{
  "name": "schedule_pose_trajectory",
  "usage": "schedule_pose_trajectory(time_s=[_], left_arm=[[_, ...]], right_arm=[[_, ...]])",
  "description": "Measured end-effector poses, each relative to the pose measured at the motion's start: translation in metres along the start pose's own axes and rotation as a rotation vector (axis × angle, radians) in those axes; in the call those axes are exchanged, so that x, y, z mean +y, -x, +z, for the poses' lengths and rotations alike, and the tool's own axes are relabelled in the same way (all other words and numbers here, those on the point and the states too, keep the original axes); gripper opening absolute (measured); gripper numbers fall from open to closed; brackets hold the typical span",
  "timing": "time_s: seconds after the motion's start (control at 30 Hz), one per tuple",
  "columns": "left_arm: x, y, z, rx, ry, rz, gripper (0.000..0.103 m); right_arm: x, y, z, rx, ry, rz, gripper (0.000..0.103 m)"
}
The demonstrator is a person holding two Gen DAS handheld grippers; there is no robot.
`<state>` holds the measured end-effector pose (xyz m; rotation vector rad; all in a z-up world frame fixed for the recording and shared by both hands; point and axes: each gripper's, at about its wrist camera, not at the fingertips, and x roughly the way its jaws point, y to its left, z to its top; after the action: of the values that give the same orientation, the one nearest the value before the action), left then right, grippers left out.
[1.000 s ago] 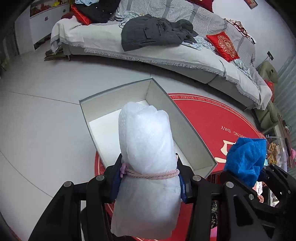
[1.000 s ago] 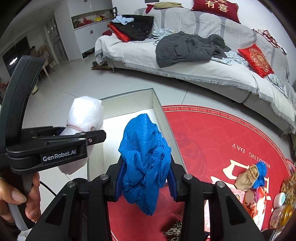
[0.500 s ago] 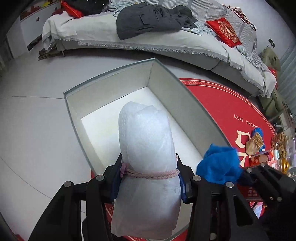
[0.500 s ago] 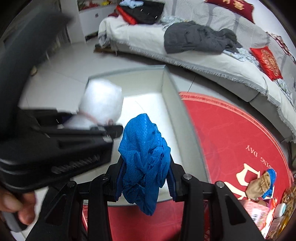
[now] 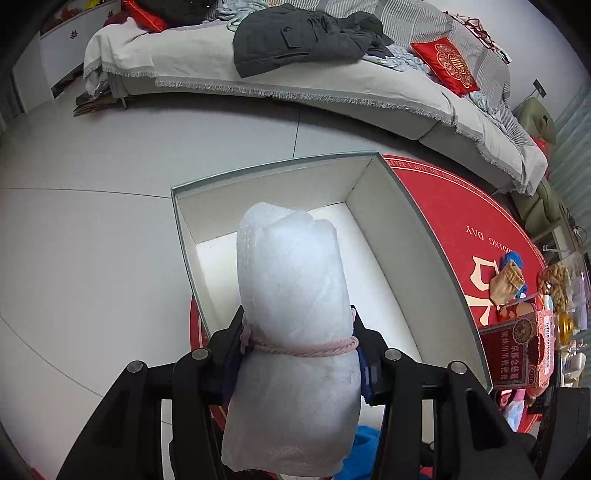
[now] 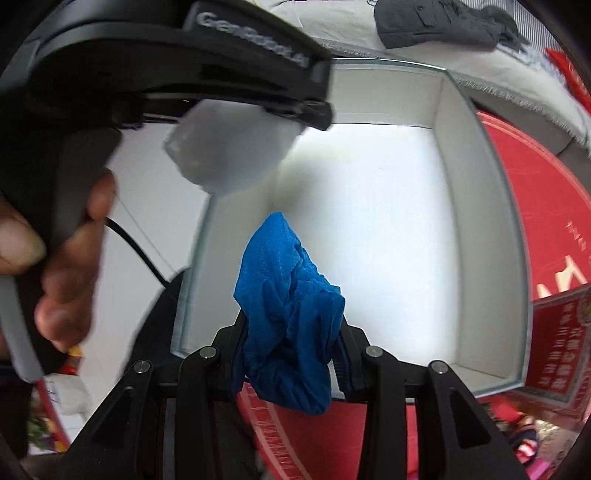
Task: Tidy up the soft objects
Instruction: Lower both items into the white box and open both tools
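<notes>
My left gripper (image 5: 299, 347) is shut on a white bubble-wrap roll (image 5: 291, 280) tied with a pink cord (image 5: 303, 347). It holds the roll over the near end of an open white-lined box (image 5: 388, 229). In the right wrist view the roll's lower end (image 6: 229, 151) hangs near the box's left wall, under the left gripper's body (image 6: 221, 55), which a hand (image 6: 66, 258) holds. My right gripper (image 6: 291, 343) is shut on a crumpled blue mesh cloth (image 6: 288, 302), just above the box's (image 6: 476, 236) near edge and lower than the left gripper.
The box stands on a round red mat (image 5: 461, 214) on a pale tiled floor. A red packet (image 5: 517, 354), a tan and blue soft item (image 5: 508, 280) and snacks lie to the box's right. Behind is a sofa with a grey jacket (image 5: 303, 33) and a red cushion (image 5: 447, 64).
Both grippers have come down toward the box with their loads. The right one dropped further and tipped downward, passing under the left gripper and out of the left view's right side.
</notes>
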<state>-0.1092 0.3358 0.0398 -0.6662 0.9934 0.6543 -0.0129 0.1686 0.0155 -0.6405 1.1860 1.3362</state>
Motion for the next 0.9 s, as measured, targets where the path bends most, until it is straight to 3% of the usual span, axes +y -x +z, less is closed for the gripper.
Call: schedule_pose_trajectory(time_s=[0.07, 0.13, 0.23, 0.27, 0.33, 0.43, 0.6, 0.67, 0.8, 0.9], left_arm=[[0.0, 0.0, 0.003, 0.001, -0.009, -0.002, 0.05], [0.0, -0.001, 0.004, 0.01, -0.022, 0.0, 0.05], [0.0, -0.001, 0.003, 0.017, -0.034, 0.002, 0.05], [-0.002, 0.0, 0.002, 0.016, -0.038, 0.0, 0.05], [-0.006, 0.0, 0.001, 0.013, -0.049, -0.003, 0.05], [-0.006, -0.001, 0.003, 0.014, -0.047, -0.01, 0.05], [0.004, 0.002, 0.006, 0.012, -0.04, -0.004, 0.05], [0.009, 0.004, 0.003, 0.01, -0.036, 0.009, 0.05], [0.016, 0.003, 0.001, 0.021, -0.028, 0.007, 0.05], [0.008, -0.002, -0.001, 0.032, -0.052, 0.008, 0.05]], right_arm=[[0.003, 0.001, 0.002, 0.003, -0.014, 0.038, 0.042], [0.007, 0.006, 0.004, -0.022, 0.008, 0.008, 0.042], [0.007, 0.012, 0.007, -0.072, 0.102, -0.222, 0.042], [-0.001, 0.009, 0.006, -0.061, 0.094, -0.253, 0.042], [-0.017, -0.002, 0.004, -0.017, 0.021, -0.22, 0.042], [-0.007, -0.019, 0.001, 0.025, 0.034, -0.175, 0.042], [0.025, -0.029, 0.005, 0.037, 0.009, 0.089, 0.04], [0.021, -0.027, 0.006, 0.03, -0.021, 0.119, 0.04], [0.01, -0.009, 0.0, -0.019, 0.017, -0.015, 0.04], [-0.006, 0.002, -0.001, -0.059, 0.07, -0.191, 0.04]])
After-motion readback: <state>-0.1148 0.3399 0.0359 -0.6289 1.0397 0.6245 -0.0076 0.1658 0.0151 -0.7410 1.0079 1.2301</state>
